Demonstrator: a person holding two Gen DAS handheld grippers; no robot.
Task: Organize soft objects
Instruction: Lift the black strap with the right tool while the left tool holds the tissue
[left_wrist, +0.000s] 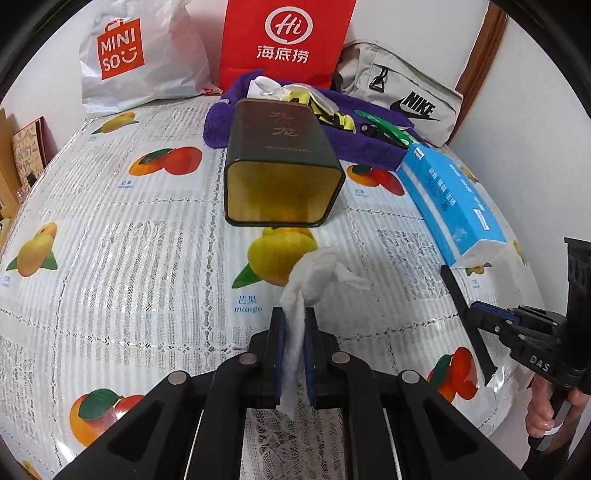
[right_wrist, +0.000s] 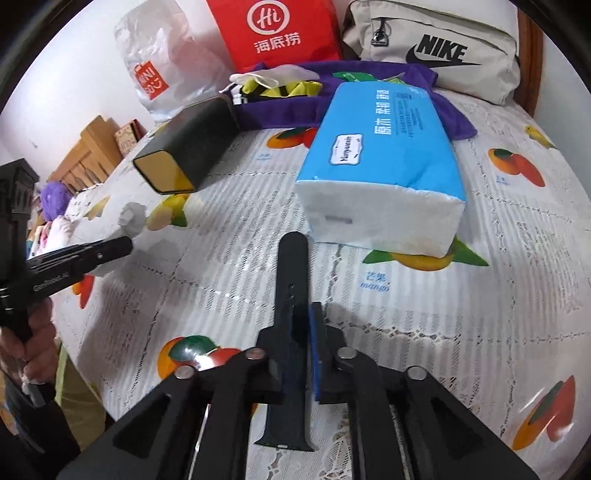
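My left gripper is shut on a knotted white tissue and holds it in front of the open mouth of a dark tin box that lies on its side. The tin also shows in the right wrist view. My right gripper is shut on a black watch strap, which sticks out forward and back between the fingers. The strap and right gripper show at the right in the left wrist view. A blue tissue pack lies just ahead of the right gripper.
A purple towel with a drawstring pouch, yellow-black cloth and green items lies behind the tin. A Miniso bag, red paper bag and Nike bag stand along the wall. The fruit-print tablecloth covers the table.
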